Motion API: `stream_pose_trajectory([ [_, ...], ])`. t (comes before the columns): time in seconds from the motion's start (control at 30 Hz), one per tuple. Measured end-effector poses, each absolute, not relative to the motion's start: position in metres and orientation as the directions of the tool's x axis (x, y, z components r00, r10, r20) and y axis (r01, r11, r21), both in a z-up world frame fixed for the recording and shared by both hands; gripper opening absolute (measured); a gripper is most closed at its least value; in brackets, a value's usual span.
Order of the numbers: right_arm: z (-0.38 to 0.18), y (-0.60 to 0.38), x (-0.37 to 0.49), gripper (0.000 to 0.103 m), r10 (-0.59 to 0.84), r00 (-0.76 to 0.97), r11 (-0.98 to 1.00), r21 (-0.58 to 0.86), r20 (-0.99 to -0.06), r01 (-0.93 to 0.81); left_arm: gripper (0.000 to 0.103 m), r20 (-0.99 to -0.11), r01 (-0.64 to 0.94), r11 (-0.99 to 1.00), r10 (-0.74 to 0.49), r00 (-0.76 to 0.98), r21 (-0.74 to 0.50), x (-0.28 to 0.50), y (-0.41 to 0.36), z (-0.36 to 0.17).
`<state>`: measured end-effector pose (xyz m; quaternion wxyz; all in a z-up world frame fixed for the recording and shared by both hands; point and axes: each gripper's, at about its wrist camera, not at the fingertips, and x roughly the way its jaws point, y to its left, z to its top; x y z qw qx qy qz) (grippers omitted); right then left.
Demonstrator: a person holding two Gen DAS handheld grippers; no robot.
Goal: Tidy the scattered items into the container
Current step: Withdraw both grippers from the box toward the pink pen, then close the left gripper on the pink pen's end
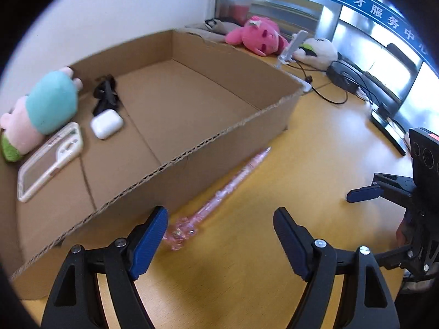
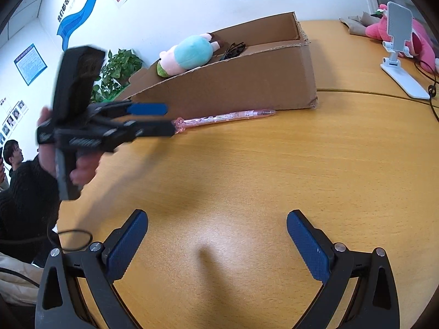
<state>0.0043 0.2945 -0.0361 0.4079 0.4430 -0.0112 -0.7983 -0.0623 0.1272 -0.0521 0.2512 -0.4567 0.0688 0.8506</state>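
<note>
Left wrist view: pen hugs box front wall; left gripper wide, empty; right gripper wide, empty, over bare table.

A translucent pink pen lies flat on the table beside the open cardboard box

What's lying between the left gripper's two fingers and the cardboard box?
The pink pen, flat on the table along the cardboard box wall, ahead of the open left gripper; left wrist view.
</note>
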Motion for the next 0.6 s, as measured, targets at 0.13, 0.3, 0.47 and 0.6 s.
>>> stream_pose_trajectory([
  [0.13,-0.037,0.295,0.009,0.103,-0.659,-0.279,-0.670,0.377,-0.699,0.639,0.079,-0.869,-0.528,-0.846,0.312,-0.384,-0.071,-0.069,0.137,-0.078],
  [0.3,-0.037,0.296,0.010,0.103,-0.655,-0.279,-0.676,0.379,-0.702,0.633,0.080,-0.860,-0.585,-0.804,0.371,-0.350,-0.109,-0.055,0.135,-0.080],
  [0.47,-0.036,0.285,0.002,0.103,-0.650,-0.272,-0.681,0.385,-0.710,0.623,0.080,-0.866,-0.637,-0.764,0.385,-0.317,-0.106,-0.027,0.136,-0.082],
  [0.6,-0.035,0.280,-0.017,0.103,-0.645,-0.264,-0.713,0.442,-0.717,0.544,0.079,-0.862,-0.591,-0.798,0.377,-0.340,-0.117,-0.031,0.134,-0.082],
])
